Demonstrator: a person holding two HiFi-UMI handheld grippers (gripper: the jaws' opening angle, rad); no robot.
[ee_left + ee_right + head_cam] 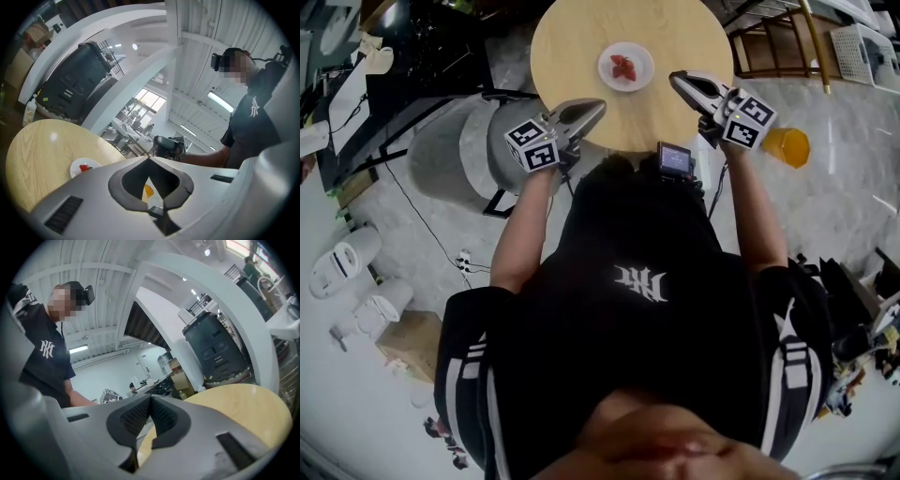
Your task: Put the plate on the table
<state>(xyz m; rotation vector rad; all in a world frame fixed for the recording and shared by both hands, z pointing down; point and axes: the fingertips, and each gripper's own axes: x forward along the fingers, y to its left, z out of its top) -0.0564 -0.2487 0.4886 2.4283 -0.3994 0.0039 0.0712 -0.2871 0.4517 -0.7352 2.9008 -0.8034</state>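
Note:
A small white plate with red food on it rests on the round wooden table, near the middle. My left gripper hovers at the table's near left edge, jaws shut and holding nothing. At the near right edge, my right gripper is also shut and empty, just right of the plate. In the left gripper view the plate shows low on the left, beyond the shut left gripper, on the table. The right gripper view shows the shut right gripper over the table; no plate is visible there.
A grey round chair stands left of the table. An orange object lies on the floor to the right. A wooden chair is at the back right. Cables and white items lie on the floor at left.

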